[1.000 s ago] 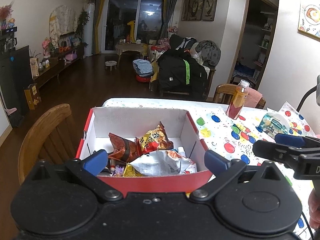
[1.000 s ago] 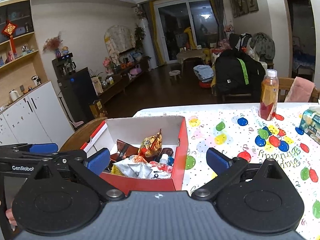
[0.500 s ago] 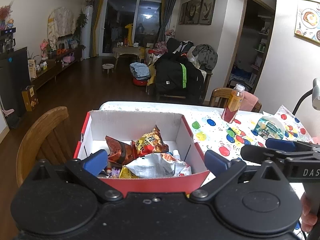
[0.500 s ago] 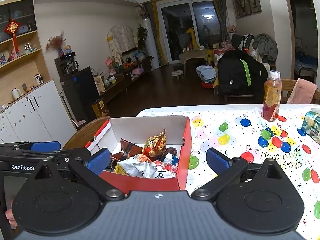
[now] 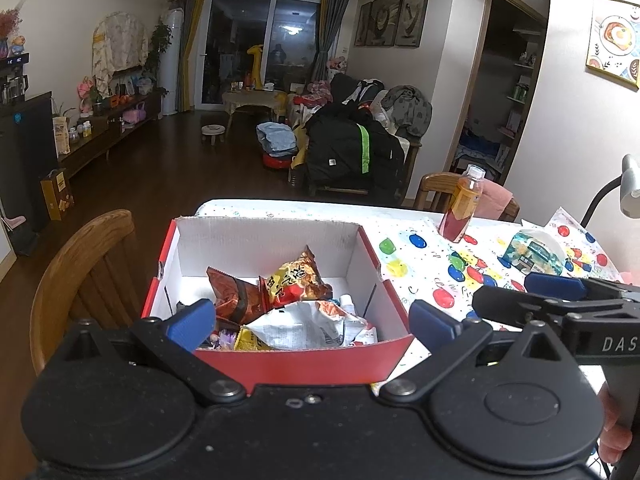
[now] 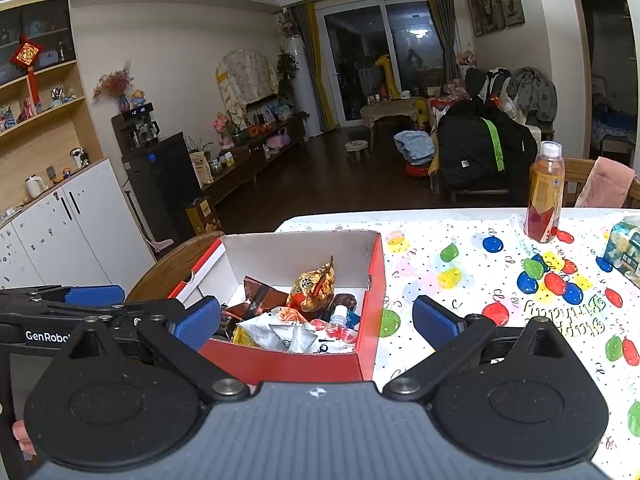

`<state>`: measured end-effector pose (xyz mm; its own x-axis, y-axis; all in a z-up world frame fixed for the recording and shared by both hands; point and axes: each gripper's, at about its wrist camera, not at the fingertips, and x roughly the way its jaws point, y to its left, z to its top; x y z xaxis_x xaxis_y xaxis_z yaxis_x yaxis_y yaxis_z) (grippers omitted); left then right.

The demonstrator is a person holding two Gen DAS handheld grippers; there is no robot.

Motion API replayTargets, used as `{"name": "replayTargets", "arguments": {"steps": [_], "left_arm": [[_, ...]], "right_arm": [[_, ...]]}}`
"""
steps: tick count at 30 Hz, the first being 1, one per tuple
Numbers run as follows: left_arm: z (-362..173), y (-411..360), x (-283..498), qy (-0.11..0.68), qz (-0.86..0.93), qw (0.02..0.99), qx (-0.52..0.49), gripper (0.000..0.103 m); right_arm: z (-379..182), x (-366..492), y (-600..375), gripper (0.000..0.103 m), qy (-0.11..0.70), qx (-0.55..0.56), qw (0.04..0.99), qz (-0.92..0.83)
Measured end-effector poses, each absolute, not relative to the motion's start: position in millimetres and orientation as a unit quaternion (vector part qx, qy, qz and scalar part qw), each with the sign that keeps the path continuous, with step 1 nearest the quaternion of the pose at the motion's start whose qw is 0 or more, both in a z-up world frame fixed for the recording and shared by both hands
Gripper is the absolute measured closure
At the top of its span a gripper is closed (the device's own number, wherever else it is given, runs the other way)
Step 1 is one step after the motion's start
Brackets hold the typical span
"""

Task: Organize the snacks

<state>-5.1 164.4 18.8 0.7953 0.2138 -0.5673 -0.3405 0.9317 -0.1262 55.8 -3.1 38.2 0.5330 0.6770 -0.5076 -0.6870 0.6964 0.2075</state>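
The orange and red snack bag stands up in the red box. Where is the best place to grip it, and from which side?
Grip the orange and red snack bag by its crimped top edge, which sticks up above the other packets in the red box. Come from above, probably with the open left gripper, because the box walls block any sideways approach.

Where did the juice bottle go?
The juice bottle stands upright at the table's far edge, right of the red snack box, with a wooden chair just behind it, seen on the right in both views.
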Motion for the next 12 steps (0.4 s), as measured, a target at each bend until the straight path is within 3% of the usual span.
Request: {"name": "replayTargets", "arguments": {"steps": [12], "left_arm": [[15.5,162.4,-3.0,0.289,0.155,0.938,-0.113,0.0]], "right_arm": [[32.6,62.1,-16.5,0.0,0.292,-0.002,0.88,0.374]]}}
